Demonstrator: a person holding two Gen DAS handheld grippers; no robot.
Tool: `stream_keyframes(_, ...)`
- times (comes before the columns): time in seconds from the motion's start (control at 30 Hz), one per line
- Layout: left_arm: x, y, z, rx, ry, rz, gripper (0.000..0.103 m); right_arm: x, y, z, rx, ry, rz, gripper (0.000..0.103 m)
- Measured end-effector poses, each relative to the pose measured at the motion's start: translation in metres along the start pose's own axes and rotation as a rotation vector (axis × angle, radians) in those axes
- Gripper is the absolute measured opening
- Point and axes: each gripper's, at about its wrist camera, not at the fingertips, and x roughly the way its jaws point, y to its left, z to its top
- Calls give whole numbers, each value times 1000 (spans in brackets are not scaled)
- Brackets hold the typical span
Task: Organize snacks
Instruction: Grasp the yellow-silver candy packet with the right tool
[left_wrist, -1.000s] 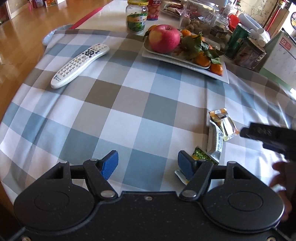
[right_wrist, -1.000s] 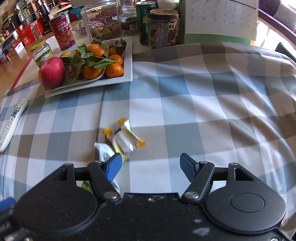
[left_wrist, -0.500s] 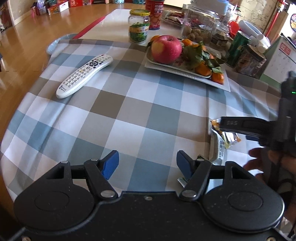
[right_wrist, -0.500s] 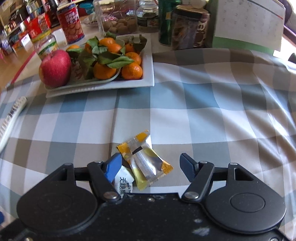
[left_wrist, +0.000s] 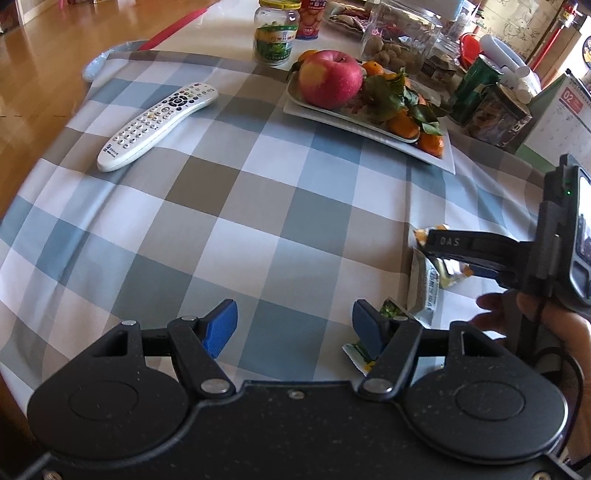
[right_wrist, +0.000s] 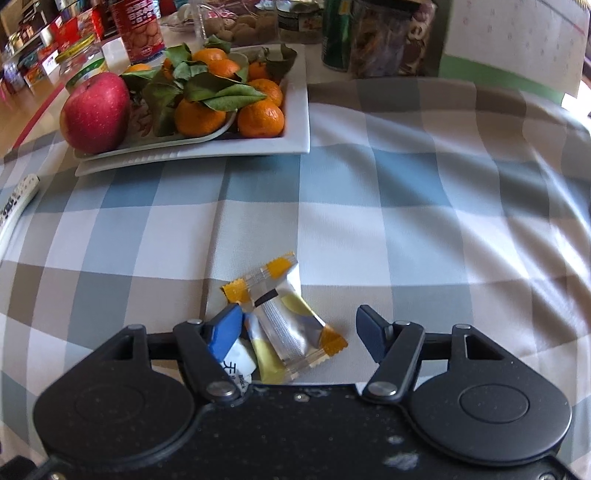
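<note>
The right gripper (right_wrist: 297, 332) has its jaws apart and has just been closing them; the yellow packet (right_wrist: 286, 323) lies between the fingers but the pads do not press on it. The left pad sits just beside the packet's edge and over a white packet (right_wrist: 238, 363) that lies partly under the yellow one; the right pad stands clear of it. The left gripper (left_wrist: 293, 326) hangs with jaws apart over bare cloth (left_wrist: 229, 206), nothing between them; a green packet (left_wrist: 389, 308) lies just beside its right finger. All packets rest on the cloth, well apart from the fruit tray (right_wrist: 295, 122). Handling judgement: the yellow packet is a light, sealed film wrapper, likely slippery and easily crushed. The crimped orange ends are thin and flex, so grip across the padded middle, with pads square to the long sides. Because the packets overlap, a closing jaw may pinch the white packet too, or push the pile sideways. Light weight means the wrapper may skate on the cloth before the pads seat.
</note>
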Motion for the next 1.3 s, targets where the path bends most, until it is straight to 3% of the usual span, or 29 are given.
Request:
stream_keyframes(0.2,0,-2,-1,15,-4,10,69,1,1,-4,-54,21,-16,51)
stream_keyframes(0.33,1,-4,-2,30,-10,20,69,-2,-7,-6,-39,37,-15,49)
stream_keyframes(0.5,-1,-4,-2,39,-18,25,69,-8,-28,-15,41,74,-25,49)
stream_keyframes(0.87,4,-13,-9,87,-25,53,69,-36,-65,-74,55,99,-12,53)
stream_keyframes(1.1,3,-19,-12,119,-28,37,69,-34,-56,-77,16,69,-38,63)
stream_keyframes(1.23,3,-18,-12,111,-22,12,69,-33,-50,-76,-15,38,-52,62)
stream_keyframes(1.3,3,-18,-11,96,-23,2,69,-33,-52,-75,-15,35,-41,56)
